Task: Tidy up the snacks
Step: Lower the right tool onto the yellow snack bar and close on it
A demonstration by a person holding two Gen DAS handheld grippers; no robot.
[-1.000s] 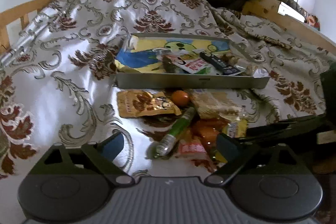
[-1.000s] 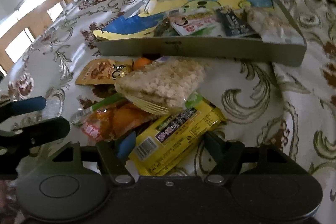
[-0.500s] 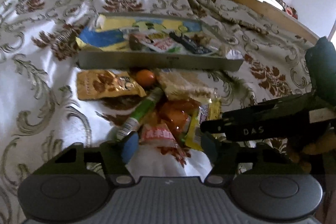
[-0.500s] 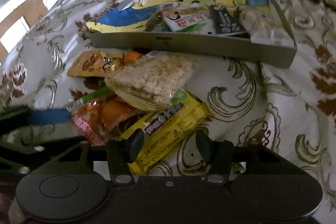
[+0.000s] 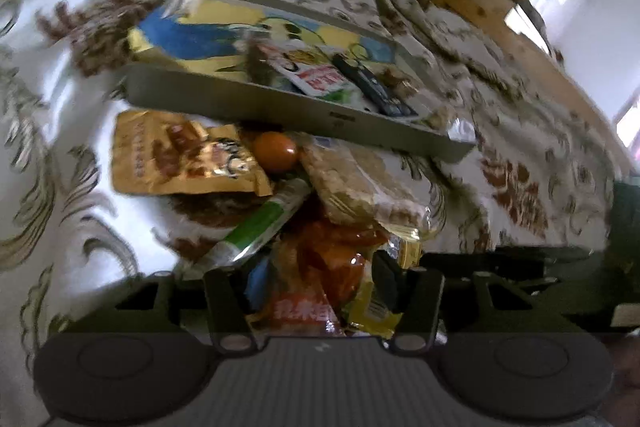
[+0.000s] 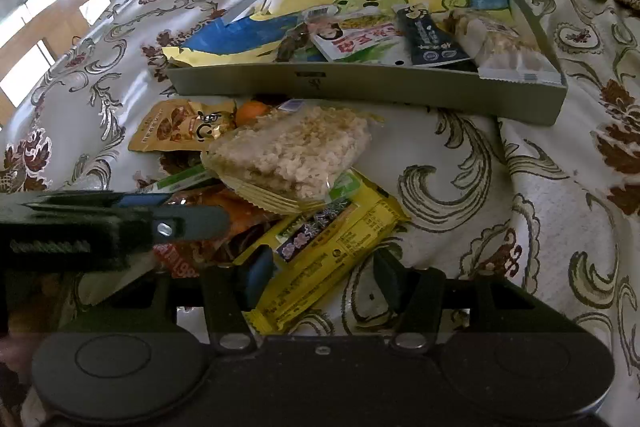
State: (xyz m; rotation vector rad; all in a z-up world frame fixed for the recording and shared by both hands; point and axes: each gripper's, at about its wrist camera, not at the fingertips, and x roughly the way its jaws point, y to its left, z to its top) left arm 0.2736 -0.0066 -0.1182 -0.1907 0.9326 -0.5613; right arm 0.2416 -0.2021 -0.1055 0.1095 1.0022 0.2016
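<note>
We have two picks in hand at once, both in the heap of loose snacks on the bed (image 6: 540,211), just in front of the grey tray (image 6: 360,89) where several packets already lie.

The left hand-held gripper (image 5: 320,279) has just been closing and stands about half-way, with the red packet (image 5: 320,263) between its jaws. We cannot tell whether the pads press on it yet. The end of the yellow bar (image 6: 332,239) sits right against this gripper's right-hand finger, so we should take care to pinch the red packet alone. A small shift away from the yellow wrapper before squeezing would likely keep the two apart.

The right hand-held gripper (image 6: 322,279) has also just been closing. It is half-way too and straddles the near end of the yellow bar, but bedspread shows between the bar and the right-hand finger, so the jaws are not yet gripping. The bar lies at a slant across the jaws, and we judge that turning the wrist to meet it squarely would give a firmer hold.

The rice cake packet (image 6: 292,151) rests on the far end of the bar and over the red packet, with the green stick (image 5: 260,223) alongside. We should lift slowly and draw each packet out towards us, or the heap may scatter.
</note>
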